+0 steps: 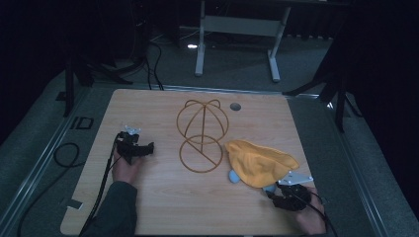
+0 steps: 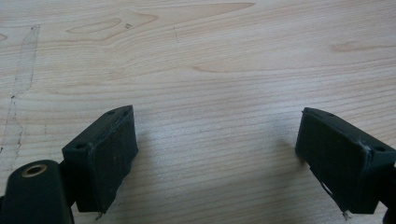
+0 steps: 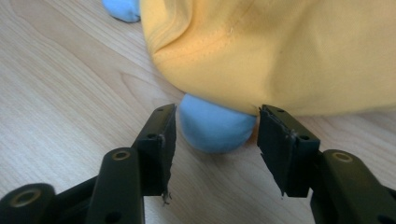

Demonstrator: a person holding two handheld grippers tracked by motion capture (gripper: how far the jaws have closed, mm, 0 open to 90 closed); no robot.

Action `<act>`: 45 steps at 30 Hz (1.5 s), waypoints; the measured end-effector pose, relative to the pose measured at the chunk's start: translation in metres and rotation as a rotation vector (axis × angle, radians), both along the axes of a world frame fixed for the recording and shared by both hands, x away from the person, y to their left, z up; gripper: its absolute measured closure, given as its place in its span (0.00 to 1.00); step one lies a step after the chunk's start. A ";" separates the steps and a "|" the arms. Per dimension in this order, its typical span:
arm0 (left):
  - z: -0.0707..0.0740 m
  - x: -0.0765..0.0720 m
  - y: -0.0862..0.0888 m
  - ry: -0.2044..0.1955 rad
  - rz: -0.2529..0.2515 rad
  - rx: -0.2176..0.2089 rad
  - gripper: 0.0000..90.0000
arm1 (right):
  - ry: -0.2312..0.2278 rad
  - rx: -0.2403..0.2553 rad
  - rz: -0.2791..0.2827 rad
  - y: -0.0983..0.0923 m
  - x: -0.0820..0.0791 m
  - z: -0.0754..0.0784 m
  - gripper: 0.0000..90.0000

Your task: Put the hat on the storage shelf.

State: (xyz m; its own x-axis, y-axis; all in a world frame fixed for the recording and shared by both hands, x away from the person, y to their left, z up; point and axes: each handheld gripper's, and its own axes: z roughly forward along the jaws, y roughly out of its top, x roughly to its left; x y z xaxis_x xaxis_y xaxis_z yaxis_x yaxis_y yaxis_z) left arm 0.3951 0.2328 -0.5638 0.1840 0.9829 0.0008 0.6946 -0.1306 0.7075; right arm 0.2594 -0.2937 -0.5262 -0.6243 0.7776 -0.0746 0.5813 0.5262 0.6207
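A yellow cloth (image 1: 259,160) lies crumpled at the right of the wooden table (image 1: 163,207), with rounded blue parts poking out from under its near edge (image 1: 233,176). In the right gripper view the yellow cloth (image 3: 280,51) hangs over one blue lobe (image 3: 215,128). My right gripper (image 3: 215,140) stands open around that lobe, jaws close on either side of it without squeezing it. From above, the right gripper (image 1: 271,192) sits at the cloth's near corner. My left gripper (image 1: 149,147) rests open at the table's left, with bare wood between its jaws (image 2: 215,140).
An orange wire frame (image 1: 202,126) of loops and a central rod stands mid-table, just left of the cloth. A round cable hole (image 1: 235,106) is near the far edge. Cables (image 1: 64,153) trail on the floor at left. A desk frame (image 1: 200,49) stands beyond the table.
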 end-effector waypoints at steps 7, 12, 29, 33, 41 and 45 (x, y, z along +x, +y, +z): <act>0.000 0.000 0.000 0.000 0.000 0.000 0.14 | 0.047 -0.022 0.011 0.004 0.001 -0.006 0.51; 0.000 0.000 0.000 0.000 0.000 0.000 0.14 | 0.053 -0.015 0.066 0.012 -0.002 -0.006 0.53; 0.000 0.000 0.000 0.000 0.000 0.000 0.14 | -0.019 -0.012 0.280 0.056 0.009 -0.008 0.55; 0.000 0.000 0.000 0.000 0.000 0.000 0.14 | 0.000 -0.034 0.267 0.058 0.015 -0.013 0.55; 0.000 0.000 0.000 0.000 0.000 0.000 0.14 | 0.000 -0.042 0.217 0.054 0.022 -0.013 0.80; 0.000 0.000 0.000 0.000 0.000 0.000 0.14 | -0.023 -0.041 0.205 0.055 0.022 -0.009 0.90</act>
State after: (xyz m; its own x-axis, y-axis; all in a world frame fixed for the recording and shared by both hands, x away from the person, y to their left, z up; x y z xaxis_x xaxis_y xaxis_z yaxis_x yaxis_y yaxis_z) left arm 0.3951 0.2328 -0.5638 0.1837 0.9830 0.0005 0.6945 -0.1302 0.7076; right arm 0.2811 -0.2384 -0.5356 -0.7668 0.6306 -0.1198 0.4455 0.6573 0.6078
